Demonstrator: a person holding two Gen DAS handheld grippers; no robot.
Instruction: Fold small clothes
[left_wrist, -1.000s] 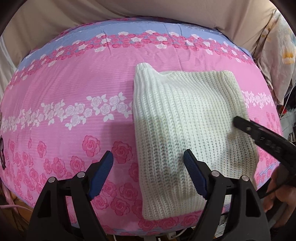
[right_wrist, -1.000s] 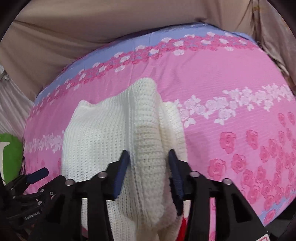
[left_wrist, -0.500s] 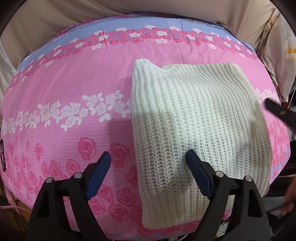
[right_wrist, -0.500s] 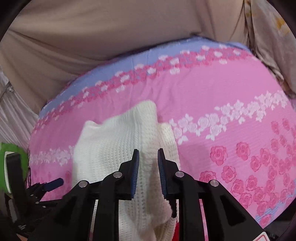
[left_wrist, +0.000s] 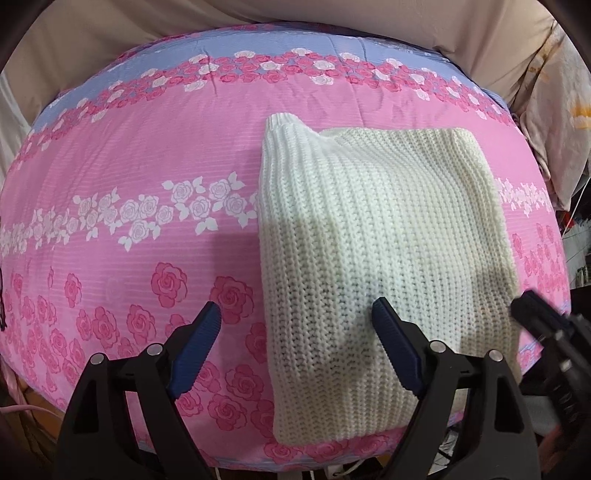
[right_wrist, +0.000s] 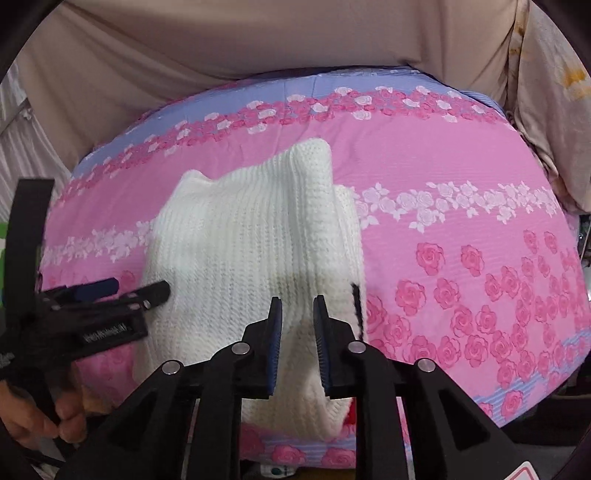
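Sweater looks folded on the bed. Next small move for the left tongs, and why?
Probably lower the left tongs and close on the near left edge of the white knit sweater. They stand wide open astride that edge, holding nothing, and the right tongs, narrow and empty, sit above the sweater, so another fold seems due.

I'm over a bed spread with a pink rose-print quilt (left_wrist: 147, 177), lilac band toward twelve o'clock. Beige sheet (right_wrist: 221, 48) bunches behind it; a pale printed cloth (left_wrist: 554, 122) hangs at two o'clock.

even indoor light, soft shadows, strong fisheye bending at edges.
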